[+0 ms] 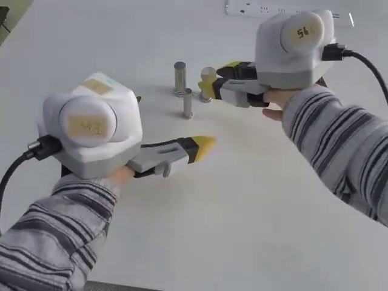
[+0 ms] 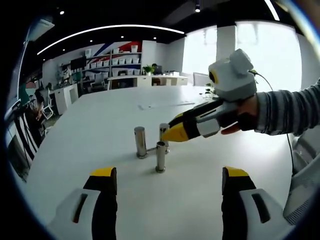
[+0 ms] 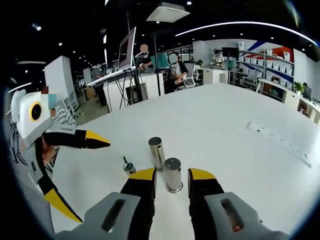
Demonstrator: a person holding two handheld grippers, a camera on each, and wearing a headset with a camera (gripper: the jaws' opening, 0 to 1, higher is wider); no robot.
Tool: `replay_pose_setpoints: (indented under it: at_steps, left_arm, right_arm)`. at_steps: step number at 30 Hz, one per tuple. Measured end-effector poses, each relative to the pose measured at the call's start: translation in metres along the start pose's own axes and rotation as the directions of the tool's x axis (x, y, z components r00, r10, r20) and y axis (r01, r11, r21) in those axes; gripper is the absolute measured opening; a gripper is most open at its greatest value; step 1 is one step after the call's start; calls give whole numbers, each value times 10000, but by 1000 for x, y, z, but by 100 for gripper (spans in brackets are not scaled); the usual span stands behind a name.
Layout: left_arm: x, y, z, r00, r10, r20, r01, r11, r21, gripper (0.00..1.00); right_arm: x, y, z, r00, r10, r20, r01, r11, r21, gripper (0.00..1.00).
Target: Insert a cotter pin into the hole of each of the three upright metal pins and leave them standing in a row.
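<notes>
Three upright metal pins stand close together on the white table (image 1: 242, 200): a tall one (image 1: 180, 77), a shorter one (image 1: 188, 103) and a third (image 1: 208, 77). My right gripper (image 1: 207, 85) reaches in from the right and straddles that third pin (image 3: 173, 175), its jaws open with a small gap on each side. The tall pin (image 3: 156, 152) stands just beyond. My left gripper (image 1: 203, 145) hovers open and empty, nearer than the pins and apart from them. In the left gripper view its yellow tips (image 2: 170, 175) frame the pins (image 2: 160, 156) and the right gripper (image 2: 175, 132).
A small dark piece (image 1: 138, 98) lies on the table left of the pins. A white power strip (image 1: 267, 9) lies along the far edge. Desks, a monitor and seated people (image 3: 175, 70) are far behind the table.
</notes>
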State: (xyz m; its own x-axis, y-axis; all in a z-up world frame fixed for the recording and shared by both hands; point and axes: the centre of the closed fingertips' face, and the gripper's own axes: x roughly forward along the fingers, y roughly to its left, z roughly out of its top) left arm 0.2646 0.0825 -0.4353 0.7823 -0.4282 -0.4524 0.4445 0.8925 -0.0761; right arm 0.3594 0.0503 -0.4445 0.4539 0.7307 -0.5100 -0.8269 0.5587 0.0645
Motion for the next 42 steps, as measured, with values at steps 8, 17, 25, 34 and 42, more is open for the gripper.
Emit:
replay_pose_setpoints:
  at_steps: [8,17,25,34,42]
  left_arm:
    - [-6,-1,2,9999,98,61,-97,9999,-93,86]
    - [-13,2,-2,9994,336,-103,-333,9989,328,84]
    - [-16,1,-1,9993,381,-44,-379,9985,400,84]
    - [-16,0,0,9993,383,-55,-380,9980,509,83]
    - [-21,-8,2,9995,295,85,-299,9985,463,83]
  right_arm:
    - [5,-2,-5,9999,-124,15,124,9997,200,12]
    - [10,1,-11,9999,-75,-89,77,9996,265,9]
    - [1,1,-12,9965,-829,-137,828,9965,-69,8]
    - [-23,-3,-15,9805,-1951,-224,1954,9807,75,8]
    - [-45,3,-24,9640,-2627,-406,2642,9638,357,8]
